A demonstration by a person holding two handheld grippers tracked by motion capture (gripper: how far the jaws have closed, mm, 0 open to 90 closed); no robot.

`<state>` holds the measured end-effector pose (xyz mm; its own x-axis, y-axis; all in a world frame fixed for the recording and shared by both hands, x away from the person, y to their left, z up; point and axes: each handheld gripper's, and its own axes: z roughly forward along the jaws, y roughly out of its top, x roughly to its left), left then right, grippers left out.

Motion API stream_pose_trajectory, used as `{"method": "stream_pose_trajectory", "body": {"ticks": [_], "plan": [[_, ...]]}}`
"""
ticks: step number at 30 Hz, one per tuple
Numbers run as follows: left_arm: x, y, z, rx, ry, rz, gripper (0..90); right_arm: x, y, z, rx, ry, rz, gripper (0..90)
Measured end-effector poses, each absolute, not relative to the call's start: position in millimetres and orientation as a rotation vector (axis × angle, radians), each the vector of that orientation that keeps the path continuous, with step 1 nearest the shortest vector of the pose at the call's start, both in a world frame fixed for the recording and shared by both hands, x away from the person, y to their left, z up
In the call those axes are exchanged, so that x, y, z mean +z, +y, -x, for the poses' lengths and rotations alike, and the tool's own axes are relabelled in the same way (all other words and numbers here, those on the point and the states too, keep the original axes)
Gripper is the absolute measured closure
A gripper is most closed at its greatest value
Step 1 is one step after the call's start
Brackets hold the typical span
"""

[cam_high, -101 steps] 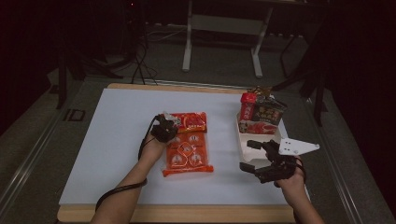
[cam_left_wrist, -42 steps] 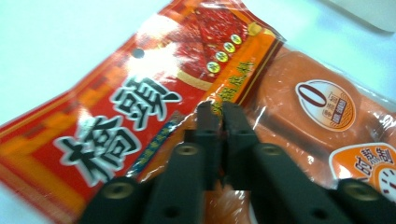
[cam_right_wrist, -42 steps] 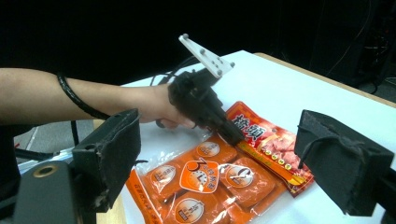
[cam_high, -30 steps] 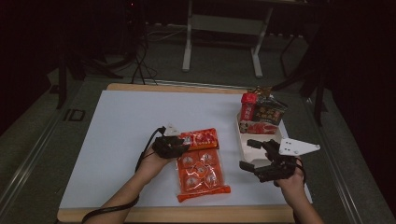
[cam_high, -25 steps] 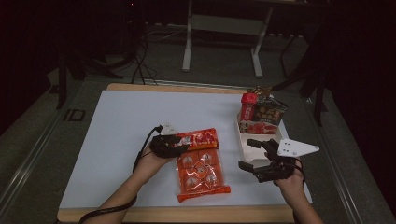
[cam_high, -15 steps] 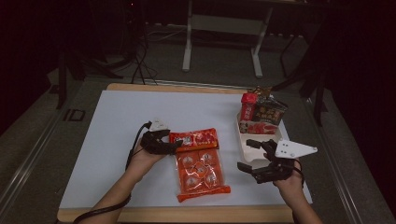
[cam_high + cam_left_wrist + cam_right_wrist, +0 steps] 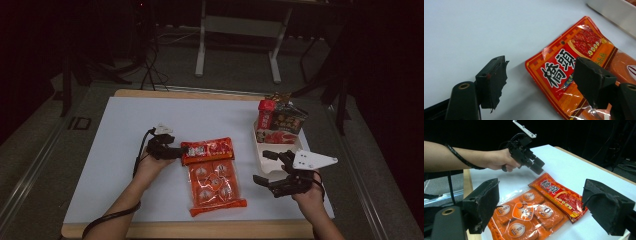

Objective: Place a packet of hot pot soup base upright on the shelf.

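A small red sauce packet (image 7: 207, 149) with printed characters lies flat on the white table, and a larger orange packet (image 7: 215, 186) of round pieces lies just in front of it. My left gripper (image 7: 181, 151) sits at the red packet's left end, open. In the left gripper view the red packet's (image 7: 564, 65) corner lies between the spread jaws of my left gripper (image 7: 541, 85), and nothing is pinched. My right gripper (image 7: 267, 167) hovers open to the right of the orange packet. In the right gripper view, my right gripper (image 7: 544, 207) faces the orange packet (image 7: 524, 217) and the red packet (image 7: 561, 196).
A white tray (image 7: 287, 147) holding several upright snack packages (image 7: 277, 122) stands at the right, just beyond my right gripper. The tray's wall (image 7: 614, 10) shows past the red packet. Bare white table spreads to the left and back. Stand legs rise behind the table.
Both packets lie farther right and nearer than 3.4 s ago. In the last second my left gripper has backed leftward off the red packet. The right gripper has stayed put.
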<state>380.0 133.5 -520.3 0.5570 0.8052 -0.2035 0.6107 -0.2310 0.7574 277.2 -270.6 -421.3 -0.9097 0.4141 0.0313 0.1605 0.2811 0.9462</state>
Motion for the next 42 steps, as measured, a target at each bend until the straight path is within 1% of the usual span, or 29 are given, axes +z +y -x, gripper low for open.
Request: {"method": "stream_pose_trajectory", "body": {"ticks": [2, 5, 8, 11, 14, 16, 17, 18, 19, 21, 23, 24, 26, 27, 31, 33, 35, 38, 39, 42], "plan": [[-525, 132, -383, 0.263, 1.152, -1.943, 29.7, -422, -271, -278, 1.681, 2.334, -0.535, 14.4], [-530, 127, -385, 0.227, 1.170, -1.973, 30.0, -423, -271, -278, 1.675, 2.336, -0.536, 14.4], [-535, 122, -386, 0.225, 1.176, -2.016, 30.2, -422, -271, -277, 1.678, 2.335, -0.536, 14.4], [-538, 121, -388, 0.206, 1.192, -2.014, 31.2, -423, -272, -278, 1.677, 2.335, -0.541, 14.4], [-539, 120, -389, 0.205, 1.202, -2.004, 34.1, -423, -273, -278, 1.679, 2.334, -0.543, 14.4], [-539, 120, -390, 0.194, 1.205, -1.999, 40.5, -423, -273, -278, 1.680, 2.335, -0.543, 14.4], [-539, 120, -390, 0.187, 1.201, -2.000, 41.3, -423, -273, -278, 1.680, 2.336, -0.543, 14.4], [-539, 119, -390, 0.183, 1.197, -2.002, 45.5, -423, -273, -278, 1.680, 2.336, -0.542, 14.4], [-538, 117, -389, 0.200, 1.198, -2.014, 48.1, -423, -273, -278, 1.681, 2.336, -0.541, 14.4], [-538, 117, -390, 0.187, 1.205, -2.016, 52.2, -423, -273, -278, 1.680, 2.337, -0.542, 14.4], [-538, 115, -389, 0.177, 1.198, -2.018, 58.6, -423, -273, -278, 1.681, 2.337, -0.542, 14.4], [-538, 115, -389, 0.177, 1.198, -2.018, 58.7, -423, -273, -278, 1.681, 2.337, -0.542, 14.4], [-538, 110, -387, 0.162, 1.176, -2.036, 64.3, -423, -273, -278, 1.679, 2.337, -0.540, 14.4], [-537, 108, -386, 0.170, 1.182, -2.038, 64.5, -423, -273, -278, 1.681, 2.337, -0.541, 14.4], [-536, 104, -387, 0.184, 1.211, -2.051, 70.2, -423, -272, -278, 1.679, 2.340, -0.541, 14.4], [-534, 101, -386, 0.222, 1.220, -2.076, 74.3, -423, -272, -278, 1.676, 2.341, -0.536, 14.4], [-534, 97, -385, 0.256, 1.215, -2.092, 75.9, -423, -272, -277, 1.677, 2.341, -0.536, 14.4], [-533, 96, -384, 0.255, 1.225, -2.088, 86.2, -423, -272, -278, 1.679, 2.337, -0.539, 14.4], [-531, 96, -384, 0.252, 1.228, -2.085, 88.3, -423, -272, -278, 1.681, 2.336, -0.540, 14.4], [-529, 96, -383, 0.275, 1.190, -2.107, 90.0, -423, -273, -278, 1.682, 2.335, -0.540, 14.5]]}}
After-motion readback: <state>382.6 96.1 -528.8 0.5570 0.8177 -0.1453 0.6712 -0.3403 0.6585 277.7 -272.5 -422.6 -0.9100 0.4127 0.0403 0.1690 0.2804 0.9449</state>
